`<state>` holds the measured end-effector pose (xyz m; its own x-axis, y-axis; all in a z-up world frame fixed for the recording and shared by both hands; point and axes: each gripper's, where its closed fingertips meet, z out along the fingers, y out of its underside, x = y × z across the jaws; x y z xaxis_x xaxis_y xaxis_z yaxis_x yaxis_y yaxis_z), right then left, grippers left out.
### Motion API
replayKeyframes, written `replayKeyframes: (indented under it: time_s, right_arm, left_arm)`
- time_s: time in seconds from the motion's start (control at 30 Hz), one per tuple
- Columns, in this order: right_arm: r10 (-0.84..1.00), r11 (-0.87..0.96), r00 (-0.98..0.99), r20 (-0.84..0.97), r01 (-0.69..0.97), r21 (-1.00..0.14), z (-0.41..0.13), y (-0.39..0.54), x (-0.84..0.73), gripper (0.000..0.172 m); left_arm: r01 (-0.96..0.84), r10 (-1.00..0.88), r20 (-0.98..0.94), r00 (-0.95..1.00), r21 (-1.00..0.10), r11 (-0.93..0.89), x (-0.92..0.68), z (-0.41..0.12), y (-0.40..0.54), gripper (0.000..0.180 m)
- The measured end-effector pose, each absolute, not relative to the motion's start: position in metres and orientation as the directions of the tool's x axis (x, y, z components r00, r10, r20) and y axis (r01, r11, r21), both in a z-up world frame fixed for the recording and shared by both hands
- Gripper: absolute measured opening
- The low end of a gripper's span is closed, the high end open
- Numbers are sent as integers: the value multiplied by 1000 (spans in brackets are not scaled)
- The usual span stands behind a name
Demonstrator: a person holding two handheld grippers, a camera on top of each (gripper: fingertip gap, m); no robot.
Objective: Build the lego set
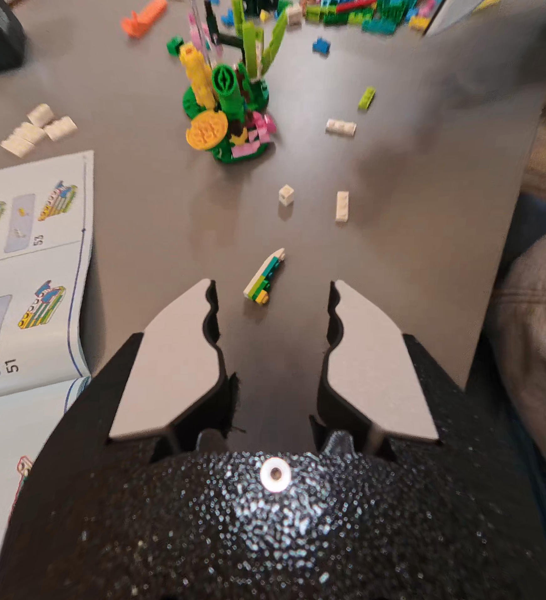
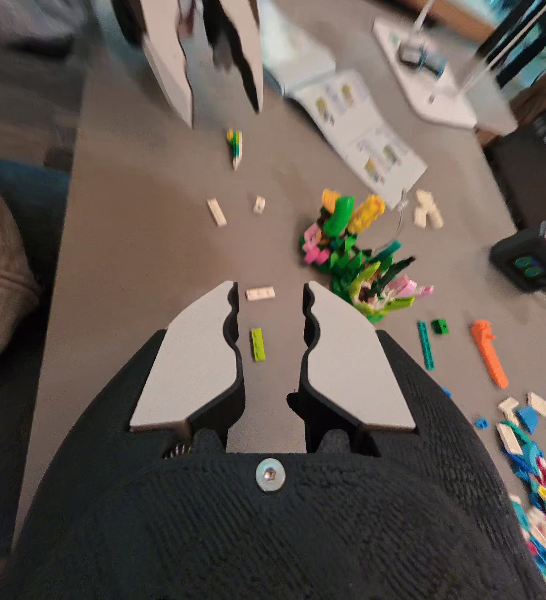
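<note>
My left gripper [image 1: 271, 285] is open and empty above the grey table [image 1: 411, 259]. A small brick assembly of white, teal, lime and yellow [image 1: 263, 277] lies on the table just ahead of its fingertips, untouched; it also shows in the right wrist view [image 2: 235, 147], below the left gripper [image 2: 223, 117]. My right gripper [image 2: 270, 287] is open and empty. A lime plate [image 2: 258, 344] lies on the table between its fingers and a white plate [image 2: 260, 293] lies by its tips; neither is touched. A colourful brick flower model [image 1: 226, 110] stands farther off, and it shows in the right wrist view too [image 2: 356, 253].
An open instruction booklet [image 1: 28, 266] lies at the left. Loose white bricks [image 1: 342, 206], a lime brick [image 1: 366, 98], an orange piece [image 2: 489, 352], a teal strip [image 2: 425, 344] and a heap of bricks [image 2: 537, 480] lie about. A black device [image 2: 531, 259] stands at right. The table edge runs beside a person's sleeve [image 1: 541, 324].
</note>
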<state>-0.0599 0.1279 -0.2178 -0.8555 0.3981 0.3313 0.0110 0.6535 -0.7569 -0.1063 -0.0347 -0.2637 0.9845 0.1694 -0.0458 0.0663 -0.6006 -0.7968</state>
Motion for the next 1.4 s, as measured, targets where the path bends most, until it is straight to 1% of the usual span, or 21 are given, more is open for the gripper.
replayKeyframes:
  time_s: [0.03, 0.07, 0.13, 0.23, 0.3, 0.4, 0.5, 0.57, 0.63, 0.7, 0.8, 0.87, 0.93, 1.07, 1.17, 1.23, 1.33, 1.4]
  right_arm:
    - [400, 625, -853, 334, -13, -781, -214, 124, -58, 36]
    - [403, 609, -852, 334, -22, -793, -213, 122, -57, 36]
    - [398, 592, -859, 322, -27, -805, -215, 119, -54, 37]
    - [354, 538, -906, 232, -5, -843, -218, 109, -41, 37]
    - [346, 496, -913, 217, -18, -868, -216, 101, -37, 37]
    - [359, 467, -892, 276, -84, -880, -213, 92, -39, 36]
    - [373, 450, -860, 349, -161, -878, -210, 82, -40, 34]
    - [397, 444, -813, 426, -236, -864, -206, 77, -42, 31]
    - [457, 436, -701, 548, -360, -825, -194, 75, -48, 25]
    - [508, 437, -553, 660, -495, -751, -181, 75, -50, 20]
    - [461, 524, -391, 797, -605, -600, -183, 70, -50, 18]
    - [401, 579, -322, 858, -637, -510, -189, 66, -50, 19]
    - [334, 621, -303, 893, -642, -450, -198, 62, -51, 18]
    - [235, 676, -274, 932, -643, -360, -211, 60, -52, 23]
    - [152, 694, -229, 961, -668, -269, -219, 56, -47, 26]
    - [129, 686, -230, 964, -682, -255, -220, 53, -42, 27]
    - [130, 665, -263, 956, -692, -280, -221, 52, -37, 26]
    - [131, 657, -288, 949, -692, -301, -221, 53, -35, 21]
  left_arm:
    - [64, 154, -41, 987, -781, -621, -107, -268, -35, 59]
    - [62, 138, -33, 990, -775, -629, -108, -270, -34, 55]
    - [67, 129, -19, 991, -777, -626, -112, -270, -32, 53]
    - [83, 125, 5, 992, -771, -632, -118, -274, -32, 47]
    - [91, 122, 16, 992, -760, -643, -120, -280, -32, 44]
    - [81, 120, 2, 993, -751, -656, -119, -282, -29, 38]
    - [68, 102, 0, 995, -751, -657, -112, -283, -27, 22]
    - [81, 108, 13, 994, -750, -656, -107, -283, -26, 19]
    - [93, 122, 16, 992, -750, -655, -103, -283, -25, 16]
    - [107, 165, -2, 986, -751, -652, -105, -282, -26, 15]
    - [159, 237, 13, 971, -779, -607, -103, -275, -22, 14]
    - [240, 258, 114, 959, -812, -532, -95, -262, -13, 14]
    - [336, 255, 239, 937, -819, -465, -84, -249, -4, 14]
    - [522, 178, 493, 852, -765, -378, -58, -232, 17, 14]
    - [558, 98, 572, 814, -725, -403, -37, -229, 34, 14]
    - [536, 85, 563, 822, -716, -447, -29, -233, 42, 14]
    - [515, 60, 558, 828, -713, -476, -22, -234, 50, 14]
    - [528, 44, 576, 816, -712, -463, -22, -231, 52, 14]
